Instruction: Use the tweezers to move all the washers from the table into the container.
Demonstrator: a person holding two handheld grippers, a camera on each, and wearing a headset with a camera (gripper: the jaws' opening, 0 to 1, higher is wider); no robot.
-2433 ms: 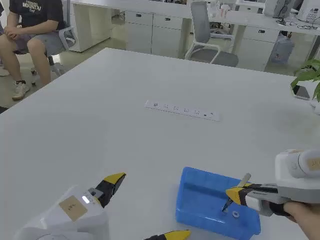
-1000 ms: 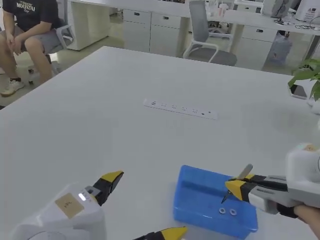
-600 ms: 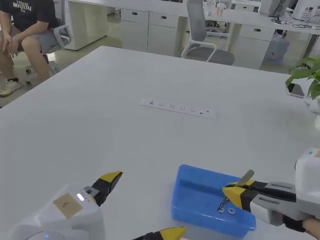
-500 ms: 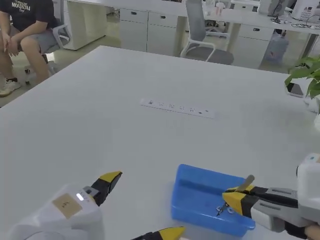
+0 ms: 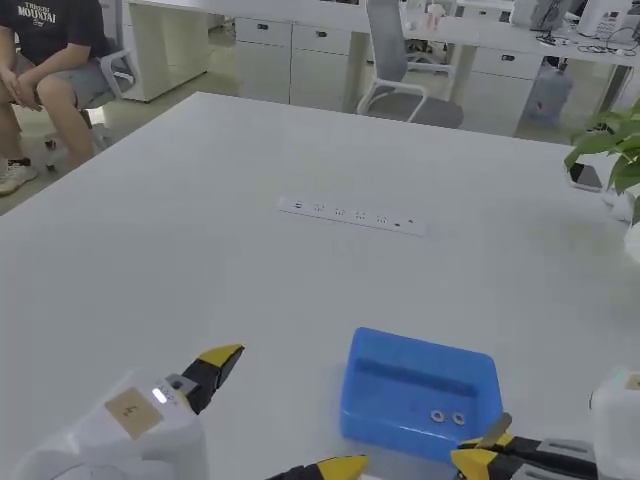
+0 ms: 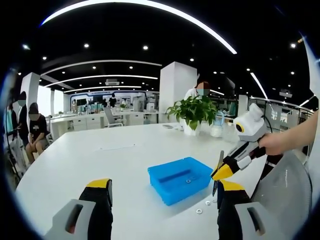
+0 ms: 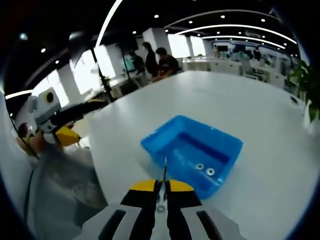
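My right gripper [image 7: 161,186] clamps the thin metal tweezers [image 7: 164,172], whose tips point ahead at the blue container [image 7: 170,135]. The container is an open, shallow rectangular bin, and it sits flat on the table just beyond the tips. Two small silver washers [image 7: 199,166] lie side by side on its floor by the wall nearest my tips, and two more loose washers [image 6: 199,211] lie on the table near the tips, just outside that wall.
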